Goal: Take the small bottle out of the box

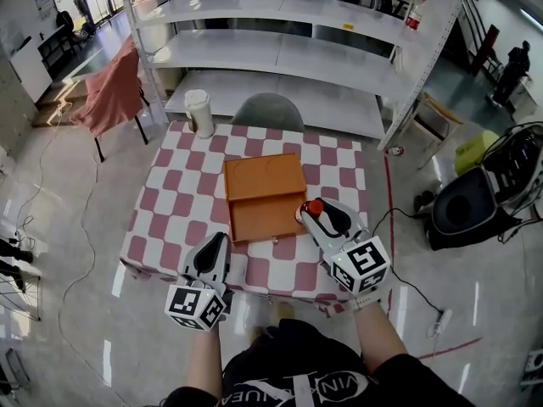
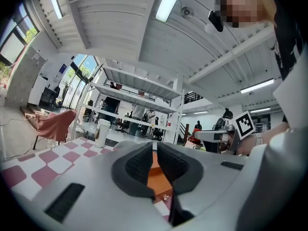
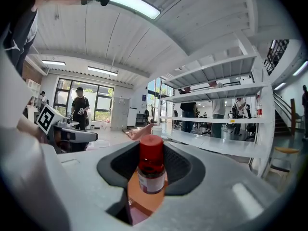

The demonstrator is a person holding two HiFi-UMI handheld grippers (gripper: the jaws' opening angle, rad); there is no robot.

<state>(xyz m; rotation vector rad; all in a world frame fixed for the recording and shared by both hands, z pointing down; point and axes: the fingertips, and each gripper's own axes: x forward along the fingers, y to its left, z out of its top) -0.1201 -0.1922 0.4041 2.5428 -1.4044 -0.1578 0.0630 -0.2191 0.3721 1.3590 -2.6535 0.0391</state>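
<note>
A small bottle (image 3: 151,170) with a red cap (image 1: 315,207) stands upright between the pads of my right gripper (image 3: 151,165), which is shut on it and holds it above the front right corner of the open orange box (image 1: 265,197). In the right gripper view the box's orange floor shows below the bottle. My left gripper (image 1: 215,253) hangs over the table's front edge, left of the box. Its jaws stand almost together with only a thin slit and nothing between them (image 2: 155,163).
The box lies on a red-and-white checked table (image 1: 170,202). A white lidded cup (image 1: 199,113) stands at the table's far left corner. A grey chair back (image 1: 269,108) and white metal shelves (image 1: 280,49) stand beyond it. A black floor machine (image 1: 475,197) sits to the right.
</note>
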